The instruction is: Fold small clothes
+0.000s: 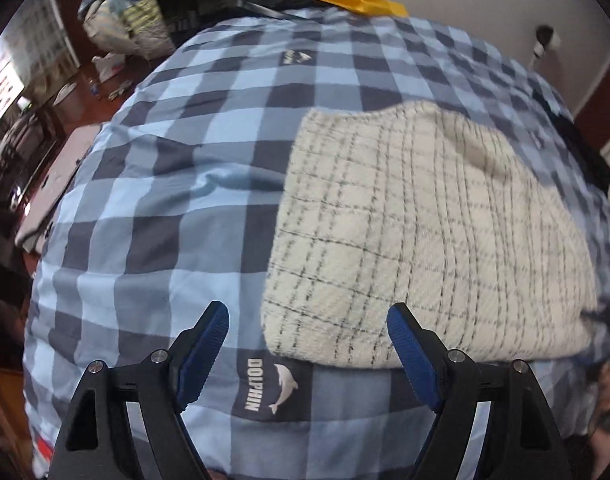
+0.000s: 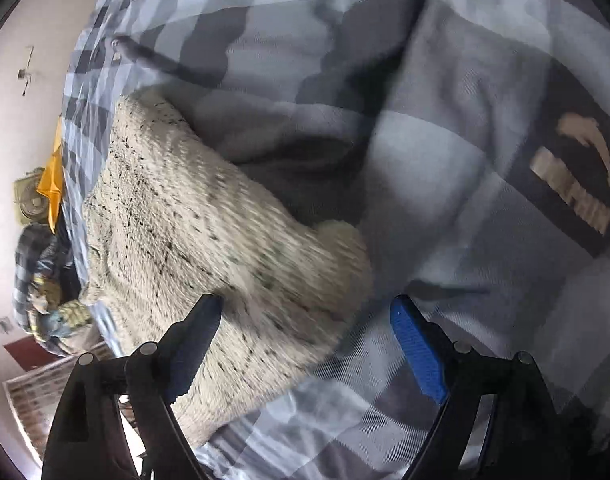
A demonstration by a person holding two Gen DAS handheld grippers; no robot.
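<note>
- The cream checked garment (image 1: 425, 232) lies folded flat on the blue checked bedspread (image 1: 165, 220), at about two o'clock in the left wrist view.
- Left gripper (image 1: 309, 316): jaws spread, holding nothing, above the garment's near edge.
- Right gripper (image 2: 307, 308): jaws spread (nothing pinched), over the garment's corner (image 2: 225, 248).
- No containers show; a heap of clothes (image 1: 145, 4) sits at eleven o'clock.

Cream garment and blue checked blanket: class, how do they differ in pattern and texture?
The cream garment has thin dark grid lines; the blanket has broad blue and navy squares. The garment looks thick and woolly, the blanket smooth and printed with a dolphin logo. The garment lies on the blanket. Both are checked.
</note>
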